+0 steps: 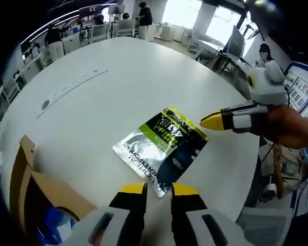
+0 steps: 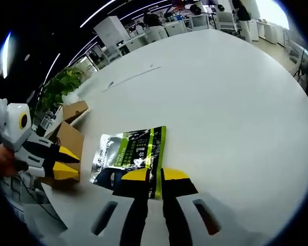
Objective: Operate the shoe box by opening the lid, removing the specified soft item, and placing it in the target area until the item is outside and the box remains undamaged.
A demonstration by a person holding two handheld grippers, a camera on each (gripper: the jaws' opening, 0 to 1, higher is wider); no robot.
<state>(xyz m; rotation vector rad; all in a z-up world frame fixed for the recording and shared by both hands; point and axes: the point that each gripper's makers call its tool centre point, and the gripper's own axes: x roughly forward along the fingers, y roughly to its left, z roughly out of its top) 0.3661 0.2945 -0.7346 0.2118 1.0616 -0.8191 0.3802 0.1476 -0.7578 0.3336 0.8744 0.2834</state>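
Observation:
A silver, green and dark soft pouch (image 1: 161, 146) lies flat on the white table (image 1: 118, 77), outside the brown cardboard shoe box (image 1: 28, 187). The box stands open at the lower left, with something blue inside. My left gripper (image 1: 159, 190) hovers open just short of the pouch's near corner, with nothing in it. My right gripper (image 1: 211, 122), held by a hand, comes in from the right beside the pouch's far corner with its jaws together. In the right gripper view the pouch (image 2: 129, 152) lies just beyond my right gripper (image 2: 155, 177). The left gripper (image 2: 65, 163) is beside the box (image 2: 66, 134).
The round table's edge (image 1: 246, 169) curves close on the right, with chairs and a person beyond it. Desks, monitors and people stand at the back of the room. A green plant (image 2: 64, 82) grows behind the box. A faint line with marks (image 1: 72, 84) crosses the tabletop.

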